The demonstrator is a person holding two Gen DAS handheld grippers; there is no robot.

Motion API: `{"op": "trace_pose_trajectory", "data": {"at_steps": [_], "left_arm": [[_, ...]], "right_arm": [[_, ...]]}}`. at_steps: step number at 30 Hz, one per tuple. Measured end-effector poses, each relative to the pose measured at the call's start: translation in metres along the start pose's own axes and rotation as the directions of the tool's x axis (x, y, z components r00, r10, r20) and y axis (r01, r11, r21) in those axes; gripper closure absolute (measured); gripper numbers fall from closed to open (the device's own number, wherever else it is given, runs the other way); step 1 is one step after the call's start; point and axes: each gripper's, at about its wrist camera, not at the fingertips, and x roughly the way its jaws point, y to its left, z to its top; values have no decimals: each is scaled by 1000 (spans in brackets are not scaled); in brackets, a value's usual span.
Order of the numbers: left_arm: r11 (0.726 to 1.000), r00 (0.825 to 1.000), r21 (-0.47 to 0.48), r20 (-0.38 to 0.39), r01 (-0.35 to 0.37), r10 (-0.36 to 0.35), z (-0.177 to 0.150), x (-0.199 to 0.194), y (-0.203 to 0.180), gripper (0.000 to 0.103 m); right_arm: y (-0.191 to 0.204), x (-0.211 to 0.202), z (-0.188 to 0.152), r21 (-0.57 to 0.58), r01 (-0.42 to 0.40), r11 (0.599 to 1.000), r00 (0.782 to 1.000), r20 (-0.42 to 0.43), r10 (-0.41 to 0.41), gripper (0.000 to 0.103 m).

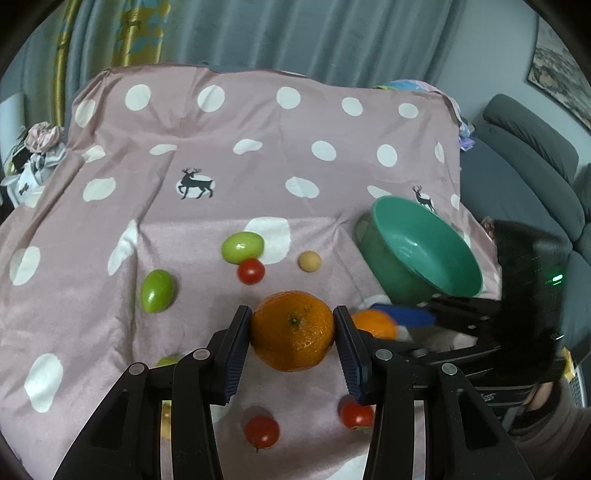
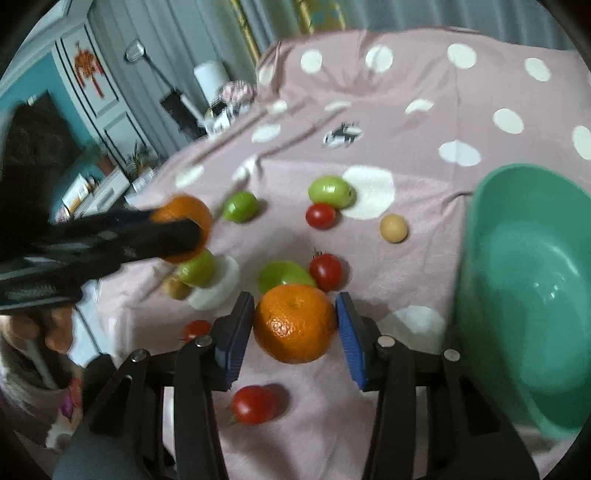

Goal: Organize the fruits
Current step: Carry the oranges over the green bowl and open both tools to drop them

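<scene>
My left gripper (image 1: 293,332) is shut on an orange (image 1: 293,329) and holds it above the pink dotted cloth (image 1: 221,147). My right gripper (image 2: 295,325) is shut on a second orange (image 2: 294,323), also held above the cloth. The right gripper and its orange (image 1: 373,323) show at the right of the left wrist view; the left gripper and its orange (image 2: 184,221) show at the left of the right wrist view. A green bowl (image 2: 480,295) stands empty to the right (image 1: 391,258). Green fruits (image 1: 242,246), red tomatoes (image 1: 251,270) and a small tan fruit (image 1: 309,261) lie scattered on the cloth.
A grey sofa (image 1: 535,177) lies beyond the cloth's right edge. Cluttered items (image 1: 37,147) sit past the left edge, with a cabinet (image 2: 92,92) and shelf behind. Curtains (image 1: 295,33) hang at the back.
</scene>
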Motion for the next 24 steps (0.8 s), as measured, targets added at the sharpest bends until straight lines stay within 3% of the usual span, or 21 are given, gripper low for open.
{"op": "trace_pose_trajectory", "data": {"at_steps": [5,9,17,24], "left_arm": [[999,1000,49,-10,24,-23,9,9,-22,58],[992,999,115,-13,52,-51,20,22,-50,58],[968,992,219,-36,123,-118,50,65,-110,58],[948,993,297,-58,111,-98,58,97,-140,58]], "right_arm": [[-21,-51,-7,63,37,997,992,117,-45,57],[-45,-84,-12,118,121,986,972,189,-142,57],[-86,-104,-27,223,213,951,943,208,-260,57],[-100,-106,-32,223,285,932,924,196,-329,56]]}}
